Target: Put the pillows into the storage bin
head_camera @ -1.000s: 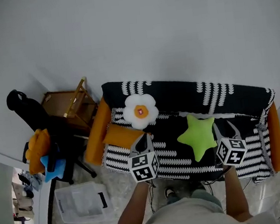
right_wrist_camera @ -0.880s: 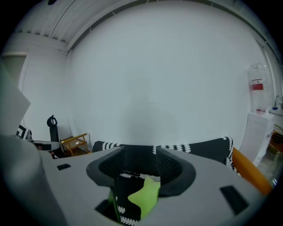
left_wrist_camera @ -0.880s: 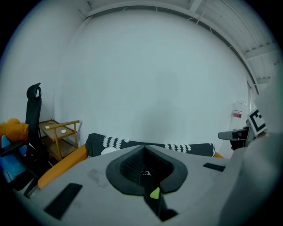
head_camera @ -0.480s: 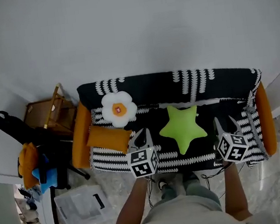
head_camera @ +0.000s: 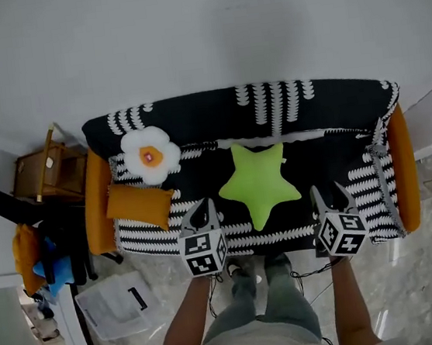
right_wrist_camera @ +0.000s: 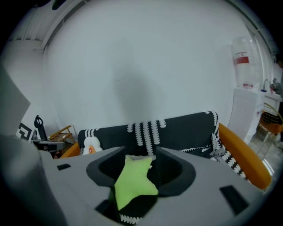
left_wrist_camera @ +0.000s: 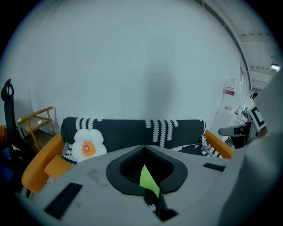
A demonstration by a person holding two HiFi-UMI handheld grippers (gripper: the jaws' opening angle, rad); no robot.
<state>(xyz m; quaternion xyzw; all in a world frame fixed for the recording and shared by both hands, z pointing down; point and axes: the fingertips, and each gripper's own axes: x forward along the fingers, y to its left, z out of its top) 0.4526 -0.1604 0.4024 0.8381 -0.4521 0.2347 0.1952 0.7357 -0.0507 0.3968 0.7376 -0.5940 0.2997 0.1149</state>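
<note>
White-walled room: the black-and-white patterned sofa has swung square ahead, putting the lime-green star-shaped plush pillow just beyond my closed, empty left tool and open right tool.

Long sofa under a black-and-white throw sits against the white wall, an orange armrest showing at each end. Off its left end there's a wooden chair, then a black office chair piled with orange and blue bundles. Pale marbled floor below, thin cables trailing across it.
</note>
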